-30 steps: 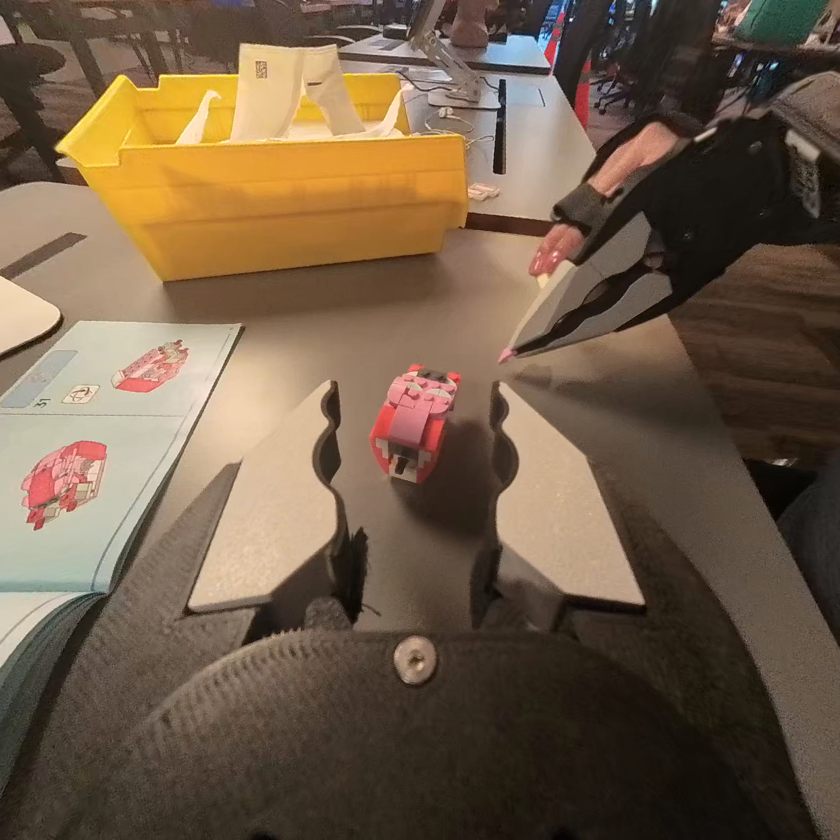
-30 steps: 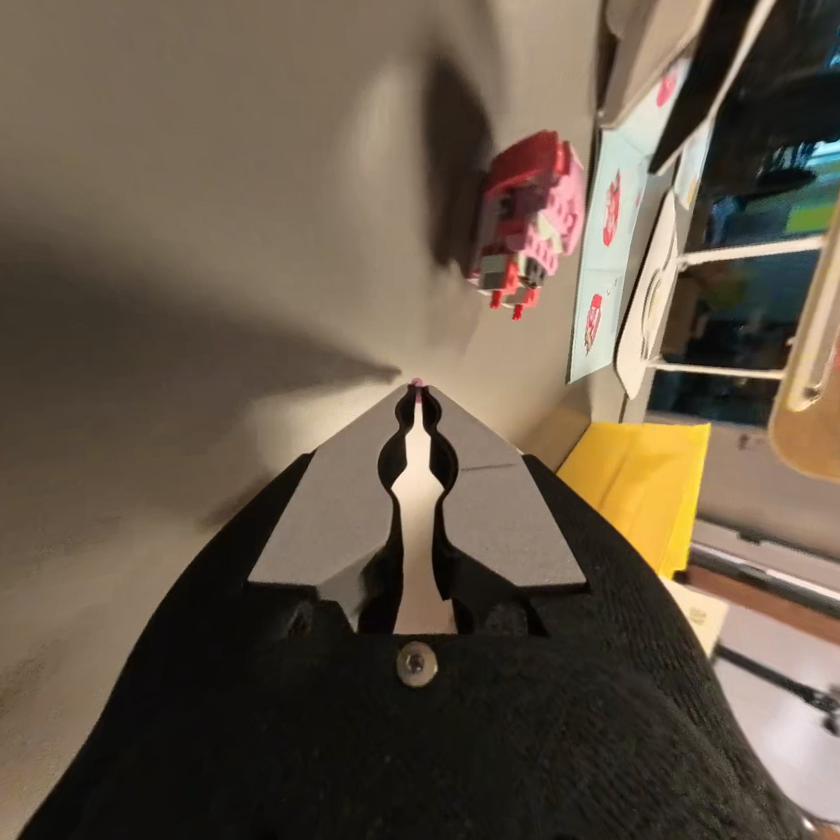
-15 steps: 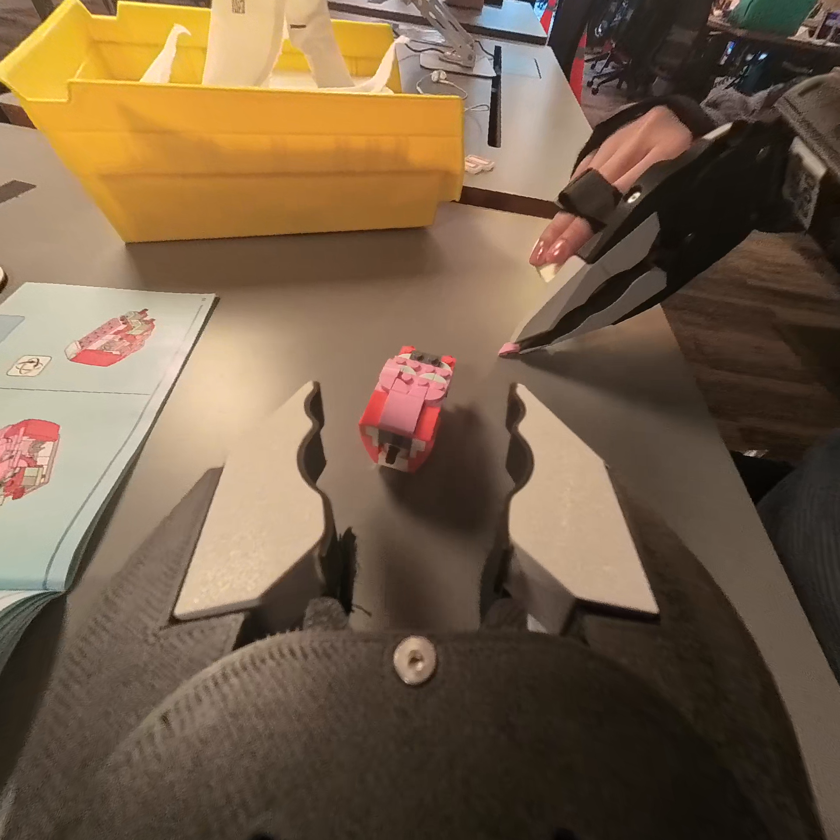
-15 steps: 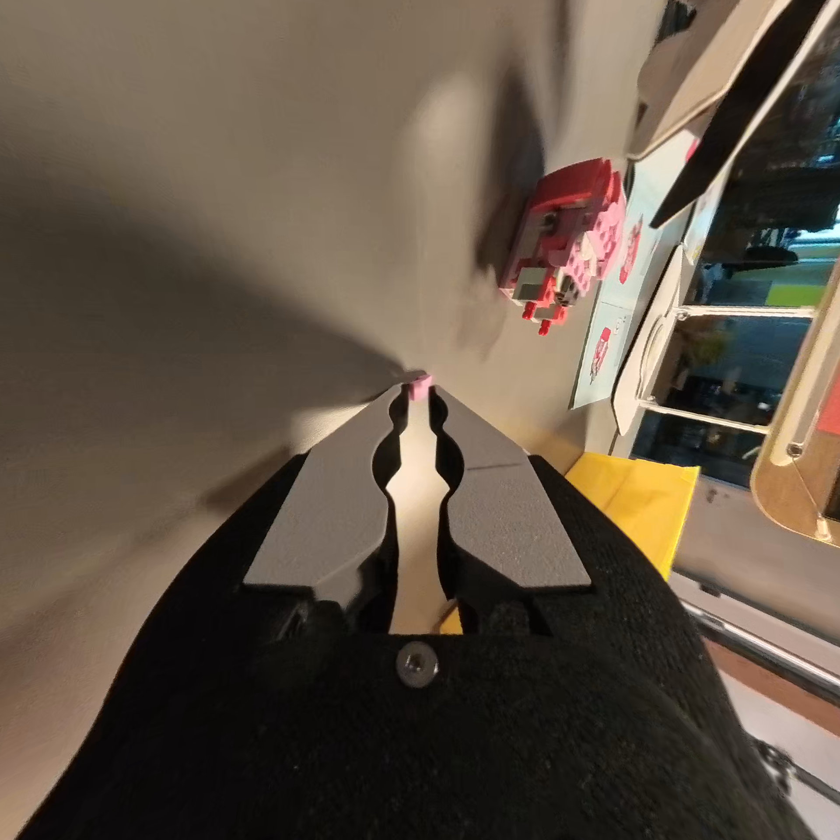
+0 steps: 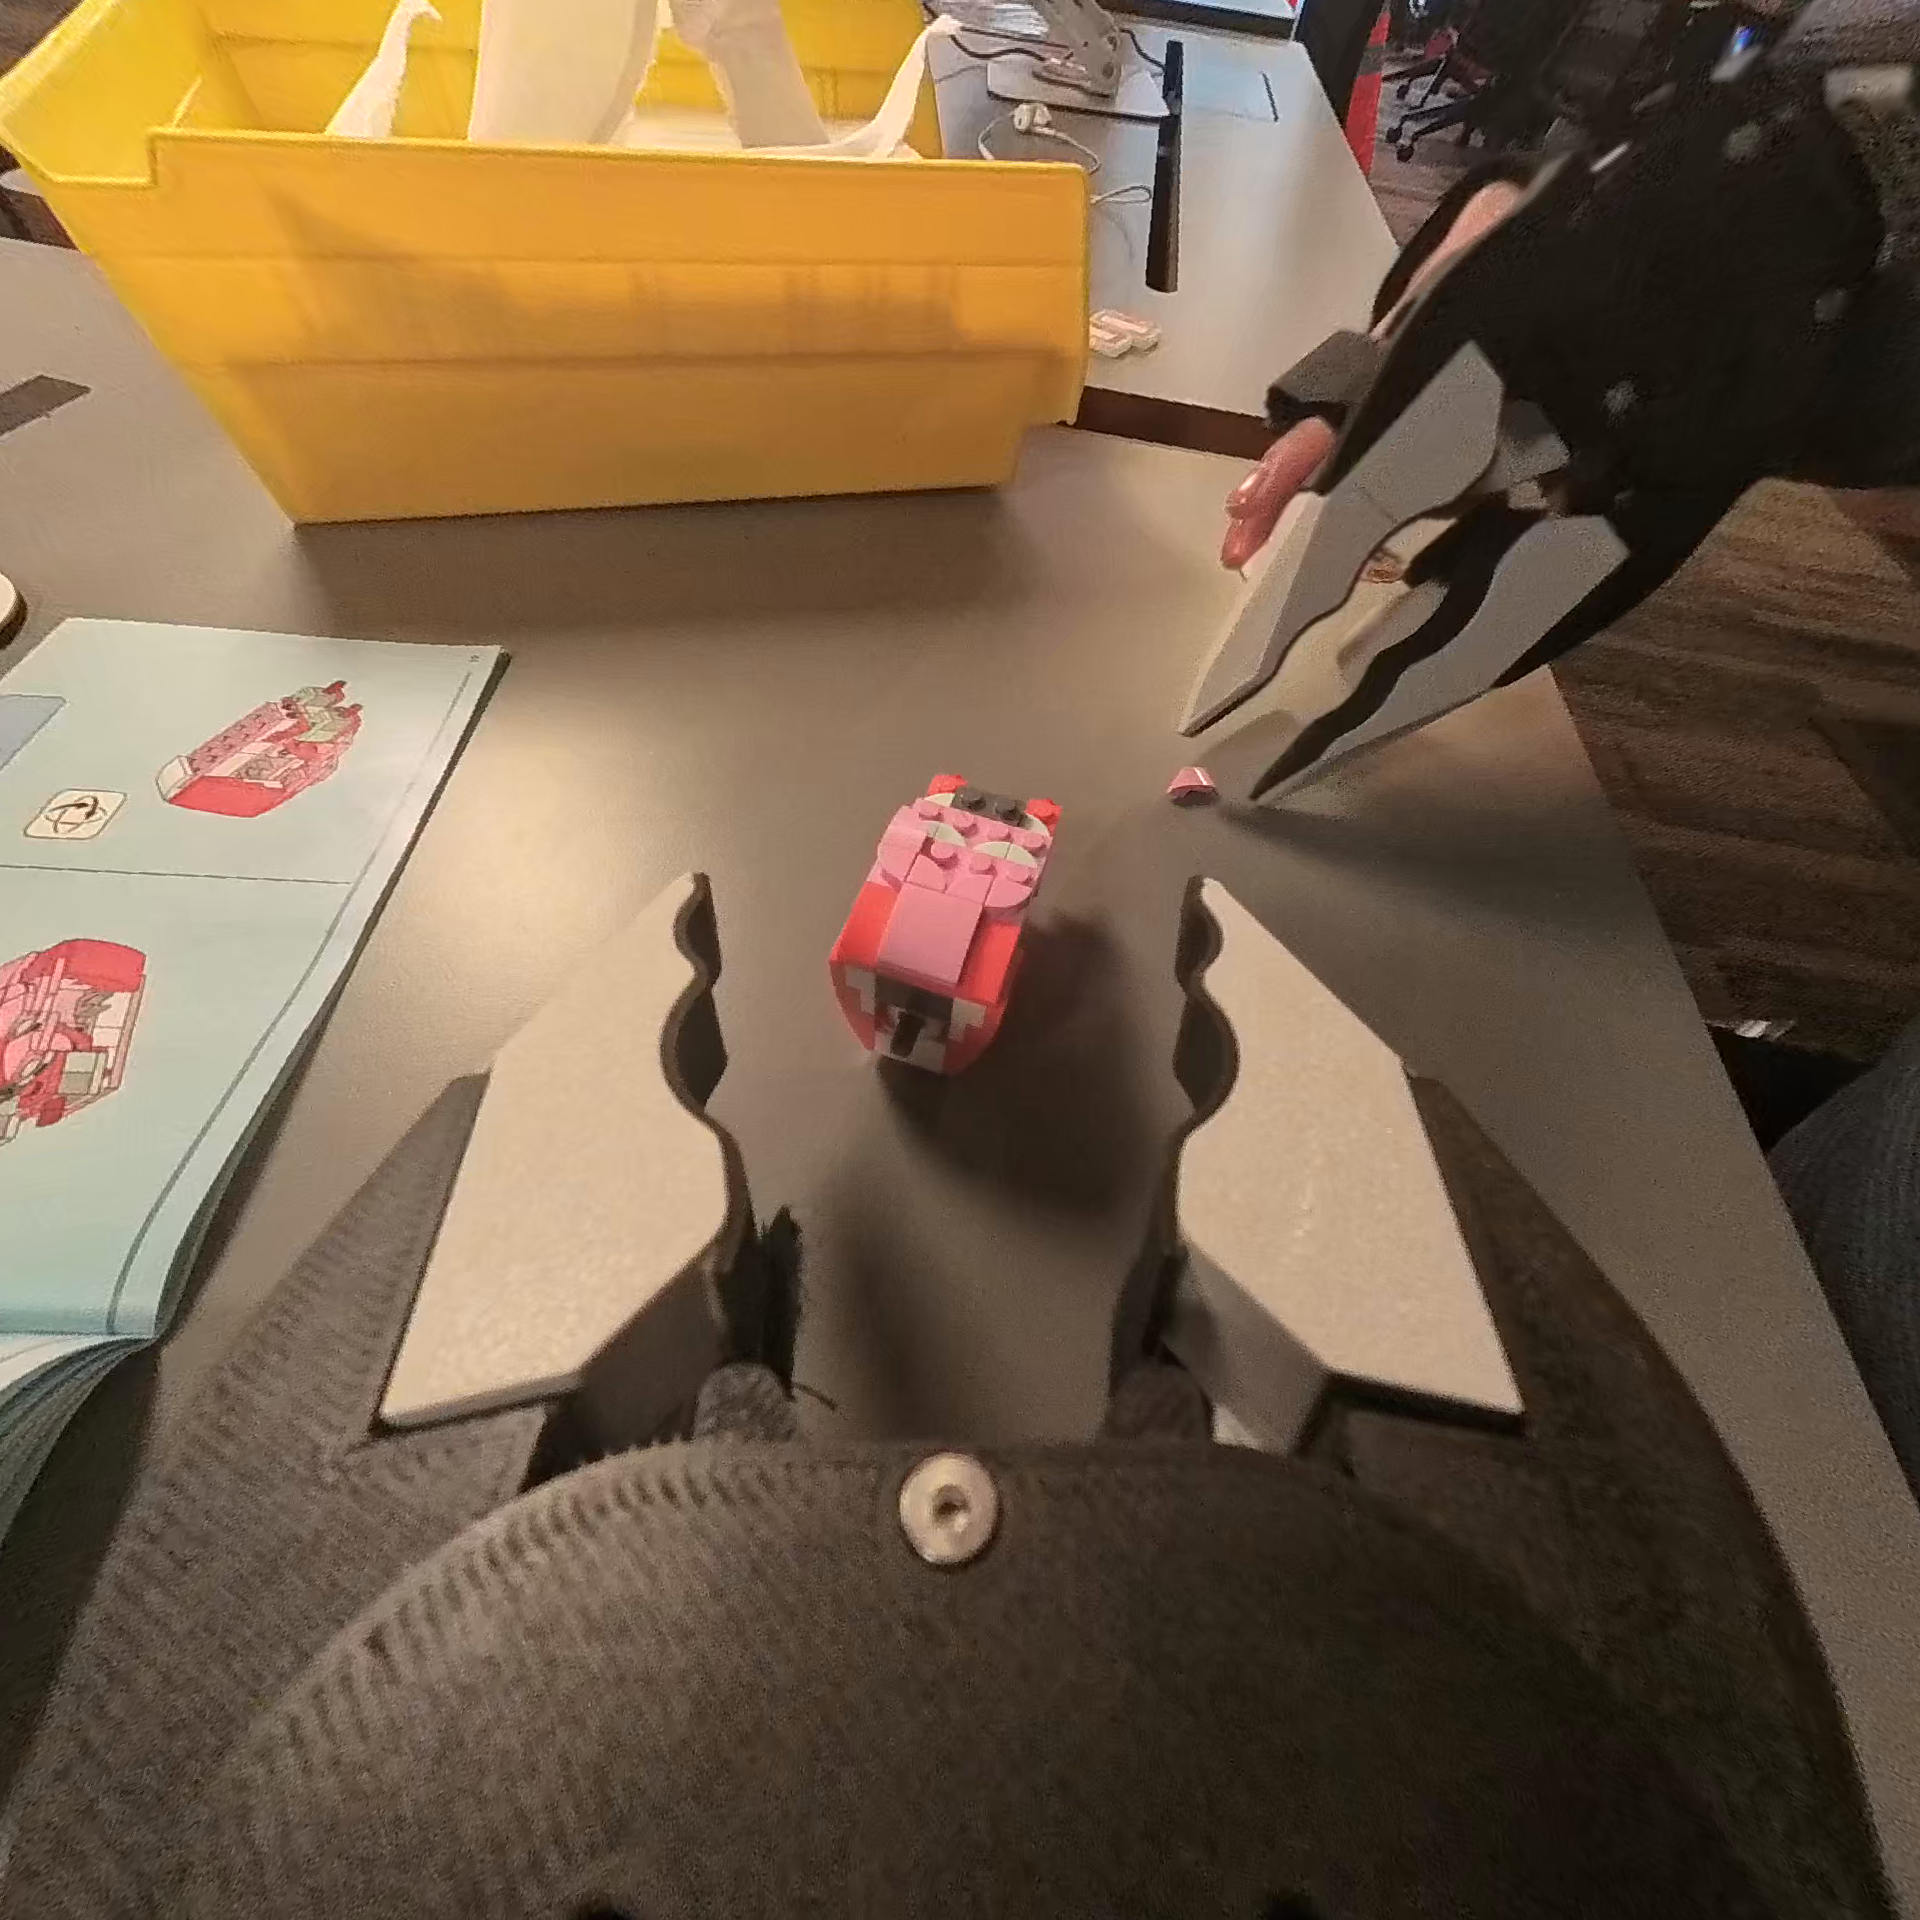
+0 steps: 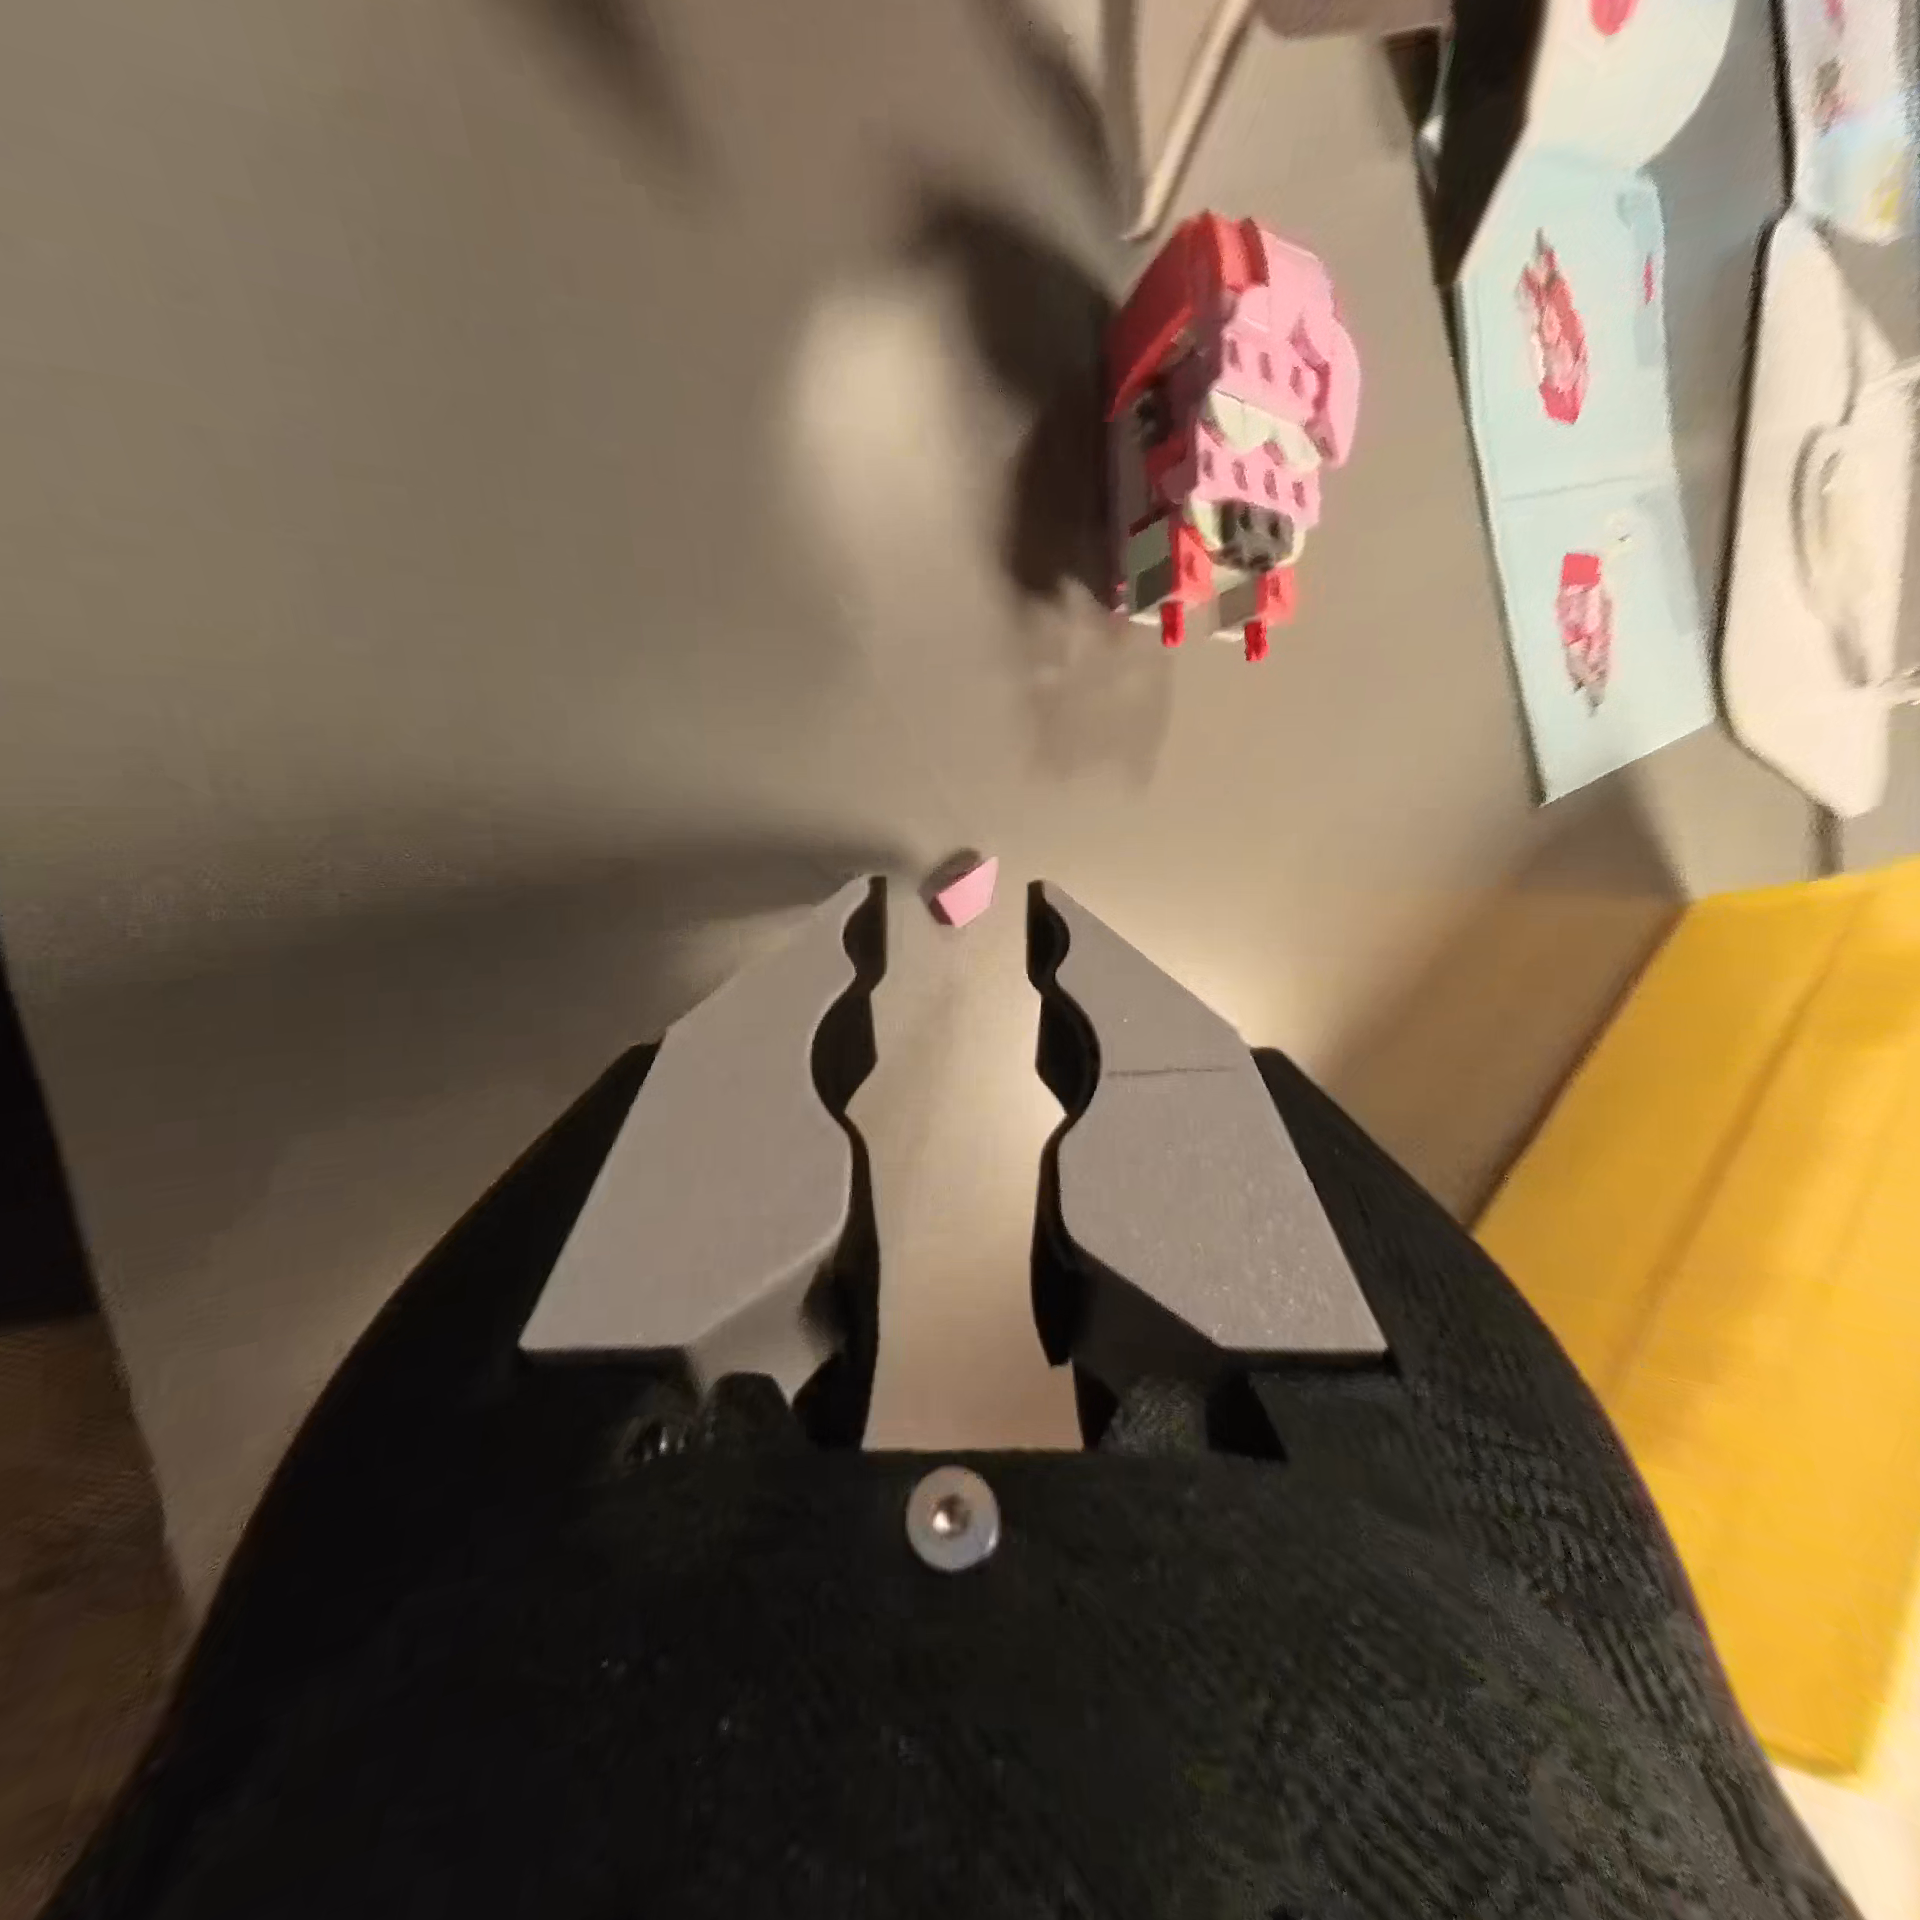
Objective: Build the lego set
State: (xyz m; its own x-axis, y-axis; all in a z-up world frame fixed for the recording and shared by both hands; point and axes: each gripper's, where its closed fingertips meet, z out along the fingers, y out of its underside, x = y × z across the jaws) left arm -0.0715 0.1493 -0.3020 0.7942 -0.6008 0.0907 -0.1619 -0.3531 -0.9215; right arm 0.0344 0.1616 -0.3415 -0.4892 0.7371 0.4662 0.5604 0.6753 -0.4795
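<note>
Pink and red bricks are making up the small brick model [image 5: 940, 940] that is sitting on the dark grey table [image 5: 727, 644], between the spread fingertips of the left gripper [image 5: 943, 894] but touching neither of them. That gripper's jaws are standing wide apart and gripping nothing.

To the right and a little farther off, the right gripper [image 5: 1231, 764] is slanting down with its tips close to the table. Its 2 fingers are parted by a narrow gap, and a tiny loose pink piece [image 5: 1192, 783] is lying on the table just beside the tips; in the right wrist view this pink piece [image 6: 966, 891] is sitting between the tips, with space showing on both sides, so nothing is being gripped.

On the left, an open instruction booklet [image 5: 208, 831] with pale blue pages is lying flat. At the far side a yellow bin [image 5: 582, 312] is holding white folded material [image 5: 582, 73].
</note>
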